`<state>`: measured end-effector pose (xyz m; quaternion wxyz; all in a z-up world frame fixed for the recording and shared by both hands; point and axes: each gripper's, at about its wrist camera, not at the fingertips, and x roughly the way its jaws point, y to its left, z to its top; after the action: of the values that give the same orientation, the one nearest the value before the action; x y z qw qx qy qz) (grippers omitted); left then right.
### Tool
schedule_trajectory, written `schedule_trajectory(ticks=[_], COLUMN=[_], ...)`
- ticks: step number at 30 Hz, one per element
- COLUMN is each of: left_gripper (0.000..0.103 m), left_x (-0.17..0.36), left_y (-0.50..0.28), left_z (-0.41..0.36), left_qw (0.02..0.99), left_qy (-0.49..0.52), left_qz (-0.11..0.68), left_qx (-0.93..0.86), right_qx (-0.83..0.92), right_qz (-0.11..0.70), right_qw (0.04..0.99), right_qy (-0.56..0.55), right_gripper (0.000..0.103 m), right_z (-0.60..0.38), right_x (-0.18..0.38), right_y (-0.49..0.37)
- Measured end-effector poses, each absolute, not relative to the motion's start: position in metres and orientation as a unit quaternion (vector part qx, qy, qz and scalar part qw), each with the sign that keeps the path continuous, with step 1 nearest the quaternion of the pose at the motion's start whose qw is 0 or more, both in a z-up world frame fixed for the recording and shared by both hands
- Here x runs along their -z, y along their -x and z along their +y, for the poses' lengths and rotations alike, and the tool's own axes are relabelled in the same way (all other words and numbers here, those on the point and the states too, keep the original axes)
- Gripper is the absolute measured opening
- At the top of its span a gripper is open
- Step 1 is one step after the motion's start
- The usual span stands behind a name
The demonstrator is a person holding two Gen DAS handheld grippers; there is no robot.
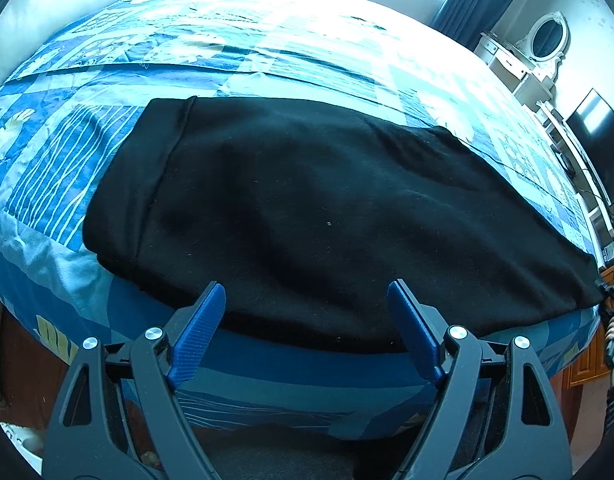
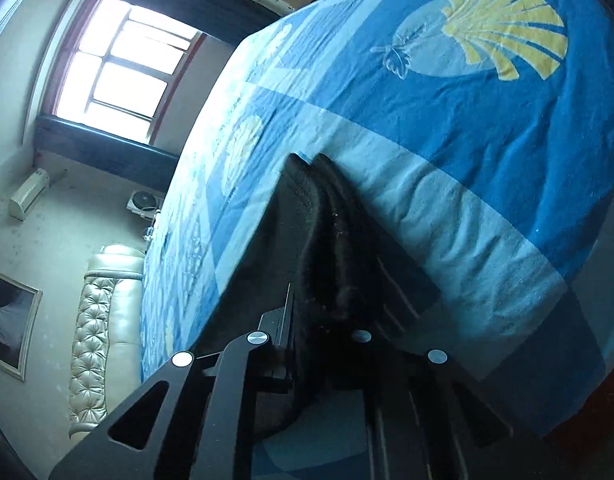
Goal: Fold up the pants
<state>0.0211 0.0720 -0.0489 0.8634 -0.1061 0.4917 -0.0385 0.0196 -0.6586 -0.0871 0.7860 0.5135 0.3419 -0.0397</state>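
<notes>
Pants (image 1: pixel 327 216) are lying flat across the bedspread (image 1: pixel 267 40) while the right gripper (image 2: pixel 331 264) is seemingly clamping their far-end hem and the left gripper (image 1: pixel 307 320) is hovering with jaws apart, so that end wants carrying over level, edges matching.

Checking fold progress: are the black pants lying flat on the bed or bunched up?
Mostly flat: the black pants spread smoothly across the blue bedspread, with one end pinched in the right gripper.
</notes>
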Motion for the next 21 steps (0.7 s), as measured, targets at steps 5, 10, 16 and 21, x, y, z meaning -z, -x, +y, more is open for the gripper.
schedule_trajectory(ticks=[5,10,16,21], left_gripper=[0.083,0.083,0.083,0.083], left_x=[0.049,0.046,0.04,0.032], left_y=[-0.018,-0.016,-0.014,-0.013], left_z=[0.077,0.078,0.078,0.076], left_qw=[0.862,0.866,0.867,0.871], left_qy=[0.107,0.093,0.093,0.096], left_qz=[0.494,0.49,0.488,0.48], left_qx=[0.035,0.029,0.031,0.039], right_qx=[0.016,-0.033,-0.069,-0.083], right_qz=[0.319,0.312,0.319,0.333], right_qw=[0.807,0.836,0.863,0.875], right_qy=[-0.497,-0.451,-0.385,-0.341], right_gripper=[0.01,0.01,0.01,0.01], right_z=[-0.634,-0.583,-0.51,-0.464], right_x=[0.04,-0.017,-0.059,-0.072], right_y=[-0.031,-0.051,-0.074,-0.087])
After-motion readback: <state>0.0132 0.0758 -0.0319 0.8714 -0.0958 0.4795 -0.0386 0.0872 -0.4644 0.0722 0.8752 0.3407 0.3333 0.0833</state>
